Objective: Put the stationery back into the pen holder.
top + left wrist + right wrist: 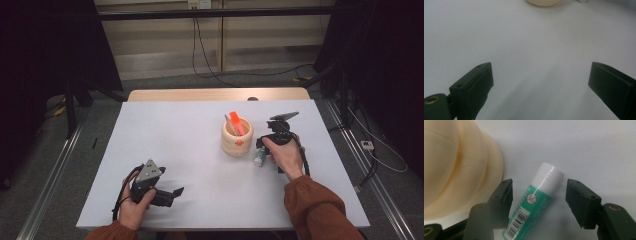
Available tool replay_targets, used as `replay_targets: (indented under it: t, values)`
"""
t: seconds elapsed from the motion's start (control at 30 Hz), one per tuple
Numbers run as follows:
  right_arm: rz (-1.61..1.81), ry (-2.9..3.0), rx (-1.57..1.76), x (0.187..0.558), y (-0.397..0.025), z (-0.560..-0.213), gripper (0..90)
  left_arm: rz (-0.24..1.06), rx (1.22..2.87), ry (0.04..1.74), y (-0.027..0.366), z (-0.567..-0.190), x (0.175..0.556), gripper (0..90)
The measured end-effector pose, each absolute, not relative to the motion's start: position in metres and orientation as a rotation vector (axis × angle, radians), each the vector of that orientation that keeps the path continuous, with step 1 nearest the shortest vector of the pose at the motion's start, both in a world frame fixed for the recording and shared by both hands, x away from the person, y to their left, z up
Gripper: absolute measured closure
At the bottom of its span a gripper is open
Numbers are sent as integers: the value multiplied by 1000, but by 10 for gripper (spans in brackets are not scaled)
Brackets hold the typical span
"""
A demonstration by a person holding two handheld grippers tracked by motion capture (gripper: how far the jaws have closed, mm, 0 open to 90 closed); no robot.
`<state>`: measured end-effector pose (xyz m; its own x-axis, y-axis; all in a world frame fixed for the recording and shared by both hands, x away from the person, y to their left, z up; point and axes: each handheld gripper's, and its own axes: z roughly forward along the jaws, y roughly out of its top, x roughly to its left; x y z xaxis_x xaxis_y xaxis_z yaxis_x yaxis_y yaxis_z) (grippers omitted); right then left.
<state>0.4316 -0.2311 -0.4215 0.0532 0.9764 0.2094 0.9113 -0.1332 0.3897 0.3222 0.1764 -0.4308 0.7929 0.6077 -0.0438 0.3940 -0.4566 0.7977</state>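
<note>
A green and white glue stick (534, 197) lies flat on the white table, its white cap pointing away from the camera. My right gripper (540, 187) is open around it, one jaw on each side, with a gap showing at the right jaw. In the high view the glue stick (259, 158) rests just right of a cream wooden cup (237, 139), and a hand holds the right gripper (262, 146) over it. The cup holds orange items (235, 122). My left gripper (176, 194) sits near the table's front left, open (539, 68), with nothing between its jaws.
The cream cup (454, 167) stands very close to the right gripper's left jaw. The white table (175, 135) has bare surface between the two grippers. The cup's base (543, 2) shows far ahead of the left gripper.
</note>
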Motion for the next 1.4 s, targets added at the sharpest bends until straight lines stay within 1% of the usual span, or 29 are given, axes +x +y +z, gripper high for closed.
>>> replay_targets:
  t: [0.07,0.37,0.67,0.8,1.03,1.4]
  values:
    - [639,1953,2172,433,-231,-422,421,310,2109,741,176,-431,322,58]
    - [596,1948,2212,440,-230,-427,479,311,2109,739,177,-431,322,58]
    - [554,1937,2204,442,-228,-430,516,313,2111,738,176,-431,323,58]
    - [501,1946,2177,443,-226,-429,579,309,2114,740,176,-431,323,58]
    - [488,1949,2166,442,-227,-429,645,303,2120,740,176,-431,323,58]
    - [546,1973,2168,442,-234,-429,656,304,2112,743,176,-431,323,58]
